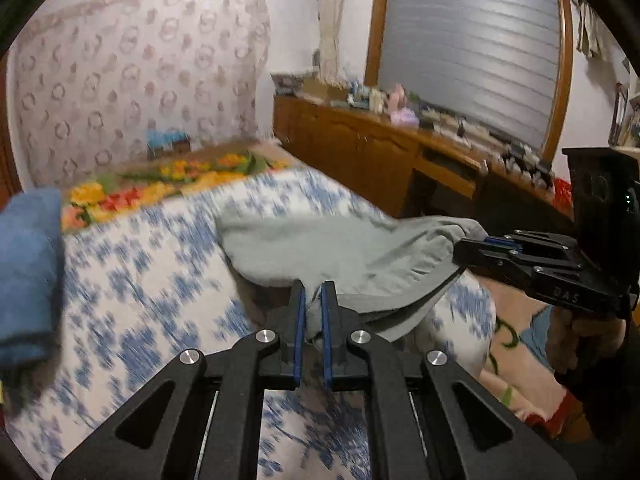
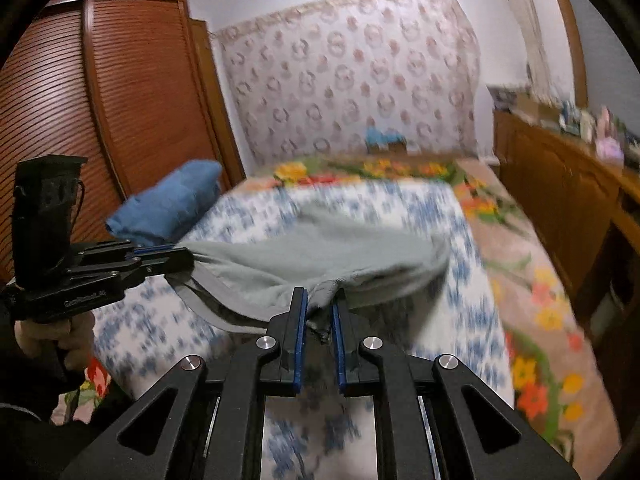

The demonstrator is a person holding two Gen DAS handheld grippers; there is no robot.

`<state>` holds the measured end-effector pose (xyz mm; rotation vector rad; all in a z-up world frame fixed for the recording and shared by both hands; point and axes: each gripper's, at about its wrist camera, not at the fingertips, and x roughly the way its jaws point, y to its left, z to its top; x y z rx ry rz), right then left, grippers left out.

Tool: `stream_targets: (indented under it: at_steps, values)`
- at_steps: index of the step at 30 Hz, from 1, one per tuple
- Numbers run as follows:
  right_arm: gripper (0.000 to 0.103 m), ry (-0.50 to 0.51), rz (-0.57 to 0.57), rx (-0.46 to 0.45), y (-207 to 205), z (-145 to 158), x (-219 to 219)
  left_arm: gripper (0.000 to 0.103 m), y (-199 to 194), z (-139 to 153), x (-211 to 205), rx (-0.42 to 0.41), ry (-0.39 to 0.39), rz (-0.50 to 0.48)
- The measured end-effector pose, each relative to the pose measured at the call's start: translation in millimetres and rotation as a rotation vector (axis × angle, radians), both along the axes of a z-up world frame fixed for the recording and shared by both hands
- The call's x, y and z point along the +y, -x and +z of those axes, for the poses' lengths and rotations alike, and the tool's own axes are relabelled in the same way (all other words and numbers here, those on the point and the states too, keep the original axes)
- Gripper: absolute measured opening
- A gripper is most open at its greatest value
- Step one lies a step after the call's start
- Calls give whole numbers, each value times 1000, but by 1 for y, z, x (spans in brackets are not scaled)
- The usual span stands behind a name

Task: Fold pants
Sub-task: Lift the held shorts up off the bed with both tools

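Observation:
Light grey pants hang lifted off the blue-and-white bedspread, their far end still resting on it. My left gripper is shut on one near corner of the pants, bunched cloth squeezed between its blue pads. In the same view my right gripper enters from the right, clamped on the other corner. The right wrist view shows the pants stretched across, my right gripper shut on a gathered fold, and the left gripper gripping the cloth edge at the left.
Folded blue cloth lies at the bed's left side, next to a wooden louvred wardrobe. A long wooden dresser with clutter runs along the right. A flowered blanket covers the bed's right and far parts. A hand holds the left gripper's handle.

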<state>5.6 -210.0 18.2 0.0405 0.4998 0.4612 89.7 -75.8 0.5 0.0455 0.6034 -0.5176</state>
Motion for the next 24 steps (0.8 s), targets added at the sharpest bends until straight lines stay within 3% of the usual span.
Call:
stream_targets:
  at_steps: [9, 15, 21, 24]
  values:
    - [12, 26, 62, -189, -3, 80, 23, 8, 1, 70, 26, -166, 32, 47]
    - [12, 25, 104, -270, -4, 112, 40, 8, 9, 98, 40, -249, 25, 73]
    - [11, 58, 121, -271, -51, 112, 61, 8, -22, 100, 51, -258, -16, 123]
    - [11, 49, 132, -223, -91, 108, 64, 8, -51, 101, 59, -246, -36, 170]
